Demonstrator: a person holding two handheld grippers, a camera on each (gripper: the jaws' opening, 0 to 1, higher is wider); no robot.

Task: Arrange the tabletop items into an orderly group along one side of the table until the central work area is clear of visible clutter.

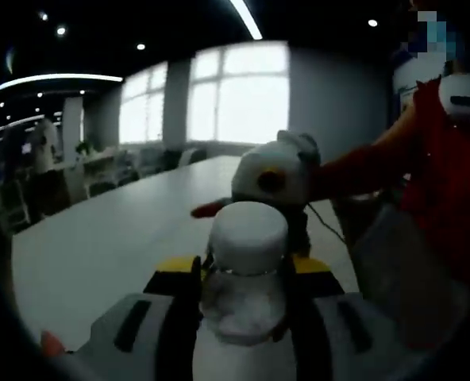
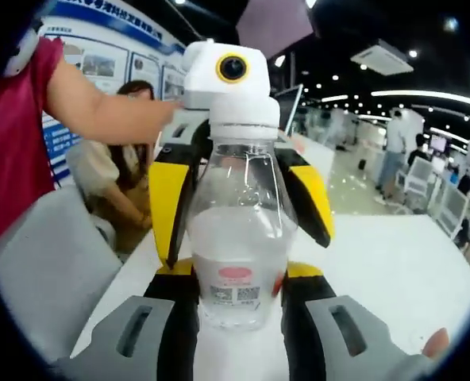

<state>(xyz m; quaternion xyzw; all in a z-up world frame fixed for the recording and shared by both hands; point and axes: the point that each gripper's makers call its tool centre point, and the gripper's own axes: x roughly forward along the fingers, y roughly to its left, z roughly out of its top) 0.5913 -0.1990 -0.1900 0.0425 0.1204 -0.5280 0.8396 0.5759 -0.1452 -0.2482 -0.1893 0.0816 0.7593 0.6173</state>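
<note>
Bottle handover over the table

I have both grippers, left and right, closed on the bottle, lifted above the white table; placing it at the side remains.

Long white table (bare surface), red-orange object lying on it

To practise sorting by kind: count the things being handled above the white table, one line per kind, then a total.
bottle, clear with a white cap: 1
grippers, the left gripper and the right gripper, both closed on the bottle: 2
Total: 3
</note>
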